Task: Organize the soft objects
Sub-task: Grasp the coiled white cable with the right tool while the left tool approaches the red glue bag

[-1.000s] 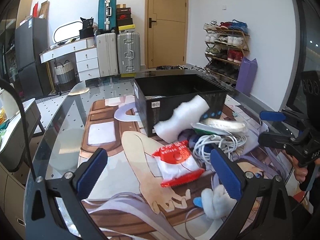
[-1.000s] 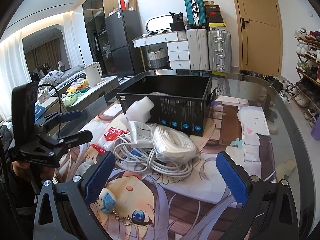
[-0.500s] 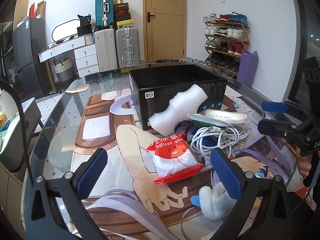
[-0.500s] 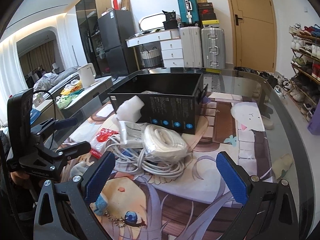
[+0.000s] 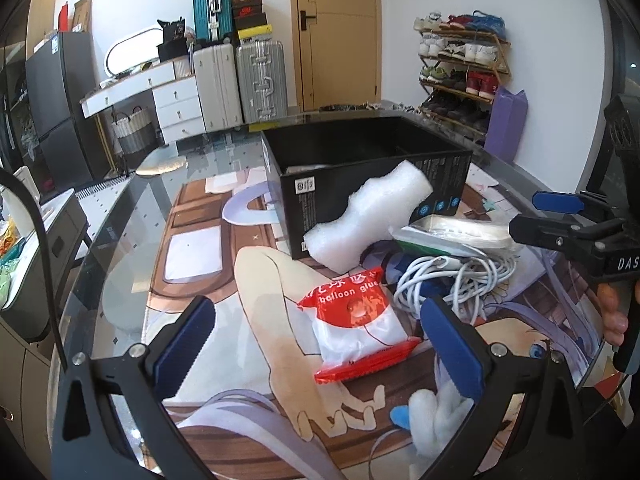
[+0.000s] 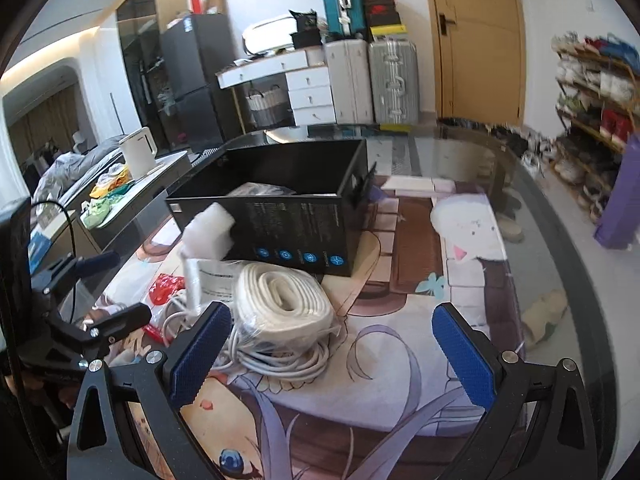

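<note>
A black open box (image 5: 360, 168) (image 6: 296, 216) stands mid-table on a printed mat. White foam (image 5: 368, 216) (image 6: 210, 232) leans on its near wall. A red and white balloon glue packet (image 5: 356, 328) lies between the fingers' line of my left gripper (image 5: 320, 348), which is open and empty above it. A white plush toy (image 5: 432, 420) lies by its right finger. Loose white cables (image 5: 452, 276) and a bagged cable coil (image 6: 284, 300) sit in front of the box. My right gripper (image 6: 332, 356) is open and empty, just short of the coil.
The glass table's curved edge (image 6: 576, 264) runs along the right, with a shoe rack (image 5: 460, 60) and a purple bag (image 5: 506, 124) beyond it. Suitcases (image 5: 240, 76), a white drawer unit (image 5: 176, 108) and a door (image 5: 340, 32) stand at the far wall. A hand (image 5: 616, 312) holds the right tool.
My left gripper has moved forward and a little left, so the red packet sits lower and closer. My right gripper swung right and nearer the coil. Both stayed open.
</note>
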